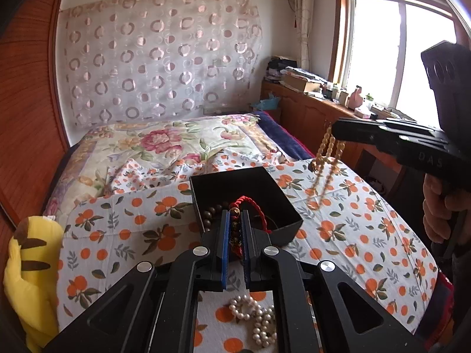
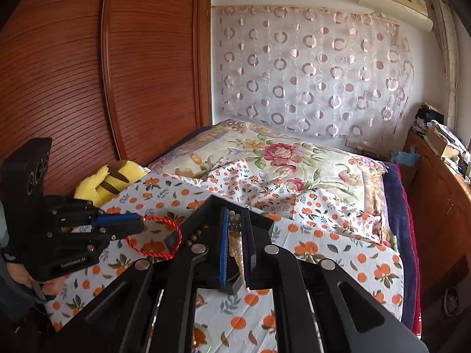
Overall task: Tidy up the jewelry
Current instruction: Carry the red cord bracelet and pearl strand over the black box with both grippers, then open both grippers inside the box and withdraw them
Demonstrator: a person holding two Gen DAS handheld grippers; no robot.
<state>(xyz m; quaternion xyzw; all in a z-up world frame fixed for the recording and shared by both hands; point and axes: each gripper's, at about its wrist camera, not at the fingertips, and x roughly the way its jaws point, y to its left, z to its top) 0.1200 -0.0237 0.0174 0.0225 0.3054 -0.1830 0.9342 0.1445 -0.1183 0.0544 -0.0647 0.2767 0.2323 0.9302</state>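
Left tool (image 1: pixel 235 229) pinches a red braided cord bracelet (image 1: pixel 250 206) over the black square box (image 1: pixel 244 188); at 2 o'clock, right tool (image 2: pixel 237 235) pinches amber bead strand (image 1: pixel 323 161).

box (image 1: pixel 245 203) on bed (image 1: pixel 353 235), pearls (image 1: pixel 256 320) before it, plush (image 1: pixel 32 270) left

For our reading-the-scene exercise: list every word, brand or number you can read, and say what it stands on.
"DAS": raised letters on the right gripper body, cut off by the picture's edge.
"GenRobot.AI", small and soft, my best reading: label on the left gripper body.
Boxes on the wooden cabinet: any print is too small to read.
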